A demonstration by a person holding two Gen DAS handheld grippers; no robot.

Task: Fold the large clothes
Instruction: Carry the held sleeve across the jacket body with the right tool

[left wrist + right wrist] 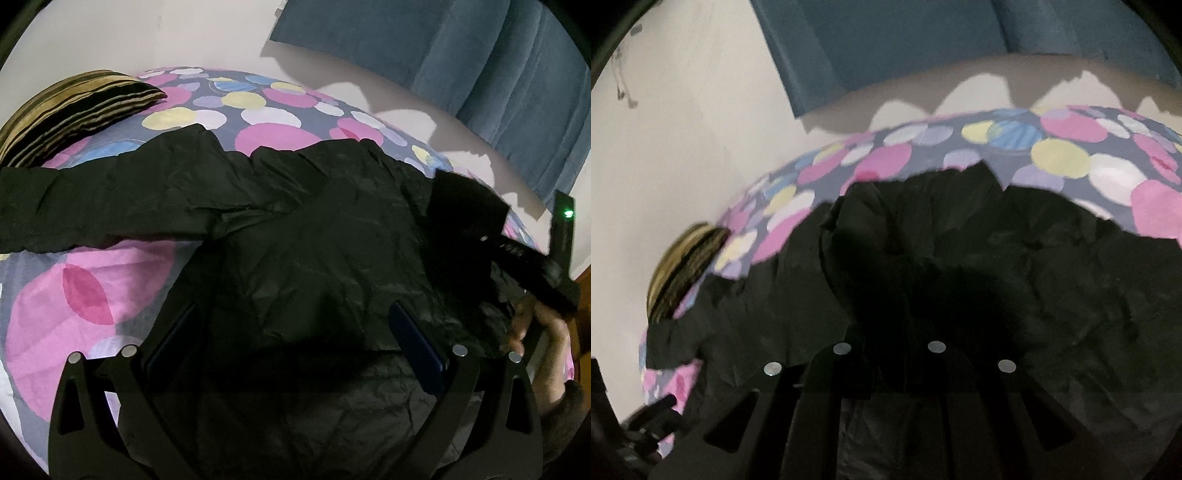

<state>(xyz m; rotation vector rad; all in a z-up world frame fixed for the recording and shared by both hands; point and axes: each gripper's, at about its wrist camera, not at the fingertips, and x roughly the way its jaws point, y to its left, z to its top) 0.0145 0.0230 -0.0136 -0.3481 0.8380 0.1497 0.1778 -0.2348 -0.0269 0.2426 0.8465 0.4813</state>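
Blue curtain hangs on pale wall behind dotted bedsheet.

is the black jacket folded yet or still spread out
Mostly spread: the black jacket lies flat on the bedsheet, one sleeve stretched sideways.

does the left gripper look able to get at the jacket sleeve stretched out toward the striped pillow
Probably yes. The left gripper hovers open over the black jacket, and the sleeve lies flat on the spotted bedsheet with nothing on it; the striped pillow sits beyond it.

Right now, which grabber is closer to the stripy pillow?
Probably the left. The left gripper hangs open over the black jacket, on the stripy pillow side. The right gripper, fingers close together, hangs over the jacket's far side.
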